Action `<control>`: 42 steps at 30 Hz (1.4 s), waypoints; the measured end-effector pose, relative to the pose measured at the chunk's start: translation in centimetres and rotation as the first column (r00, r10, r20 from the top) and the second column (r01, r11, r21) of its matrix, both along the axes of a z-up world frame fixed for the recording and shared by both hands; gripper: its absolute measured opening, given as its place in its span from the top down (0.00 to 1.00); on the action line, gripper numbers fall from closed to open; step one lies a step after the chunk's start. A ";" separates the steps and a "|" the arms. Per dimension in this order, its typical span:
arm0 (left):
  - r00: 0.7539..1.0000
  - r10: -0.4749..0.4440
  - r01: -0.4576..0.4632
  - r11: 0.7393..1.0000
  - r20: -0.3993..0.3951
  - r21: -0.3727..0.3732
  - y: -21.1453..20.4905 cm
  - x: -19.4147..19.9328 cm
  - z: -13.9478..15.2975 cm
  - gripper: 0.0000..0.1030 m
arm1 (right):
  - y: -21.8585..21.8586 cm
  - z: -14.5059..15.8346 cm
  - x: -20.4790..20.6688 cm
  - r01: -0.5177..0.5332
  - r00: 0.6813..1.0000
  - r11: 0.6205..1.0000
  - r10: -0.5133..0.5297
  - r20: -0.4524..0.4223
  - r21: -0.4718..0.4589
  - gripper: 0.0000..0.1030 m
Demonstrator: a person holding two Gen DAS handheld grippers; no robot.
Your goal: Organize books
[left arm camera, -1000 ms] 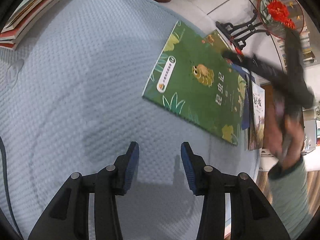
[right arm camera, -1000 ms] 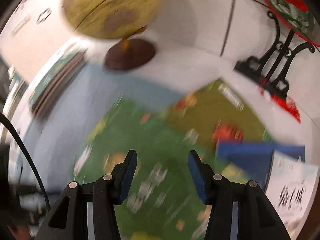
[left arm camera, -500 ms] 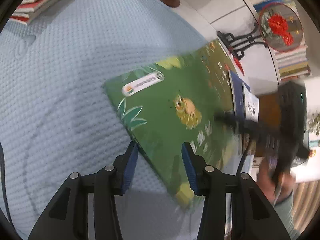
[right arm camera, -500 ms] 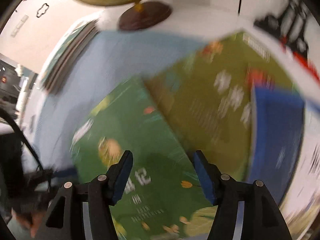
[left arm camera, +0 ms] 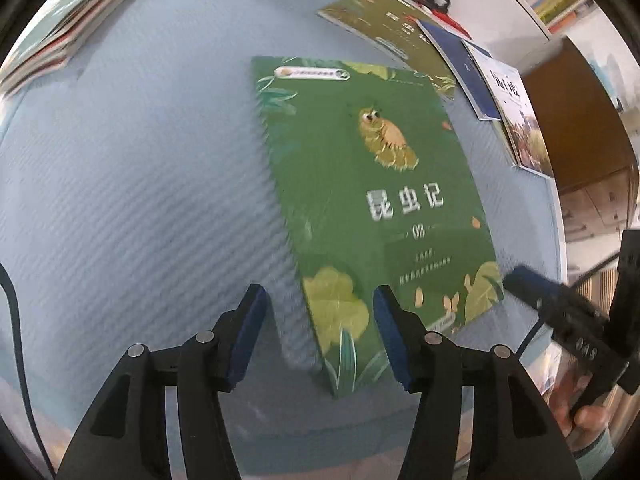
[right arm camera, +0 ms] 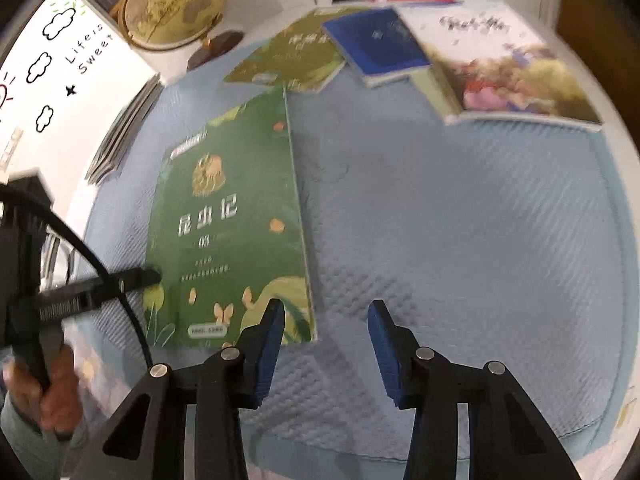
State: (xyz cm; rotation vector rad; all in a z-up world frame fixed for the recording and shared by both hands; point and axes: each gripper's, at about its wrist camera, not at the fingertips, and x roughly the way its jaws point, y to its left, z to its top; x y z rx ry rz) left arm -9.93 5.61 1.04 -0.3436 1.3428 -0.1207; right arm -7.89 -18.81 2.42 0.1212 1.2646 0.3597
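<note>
While the left gripper (left arm camera: 318, 334) is hovering over the near corner of the thin green paperback with the yellow insect on its cover (left arm camera: 372, 184), its jaws are opening and clasping nothing, the corner lying beneath the gap rather than pinched. That book is lying flat on the pale blue quilted cloth (left arm camera: 140, 184), with an olive-green book (left arm camera: 384, 24), a dark blue book (left arm camera: 460, 60) and a white picture-cover book (left arm camera: 516, 116) fanned out toward one and two o'clock. In the right wrist view the right gripper (right arm camera: 326, 334) is closing on nothing, over bare cloth just beside the green book's near edge at nine o'clock. A flat, thin cover is likely offering little edge to bite, so the pads could be sliding over it, bunching the soft cloth, or creasing the corner; both grippers crowding one book could also be colliding.
</note>
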 end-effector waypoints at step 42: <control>0.974 0.222 -0.157 0.801 0.042 -0.577 -1.1 0.9 1.4 0.91 | -1.6 -2.4 3.2 0.023 0.967 0.910 0.085 -0.241 0.413 0.45</control>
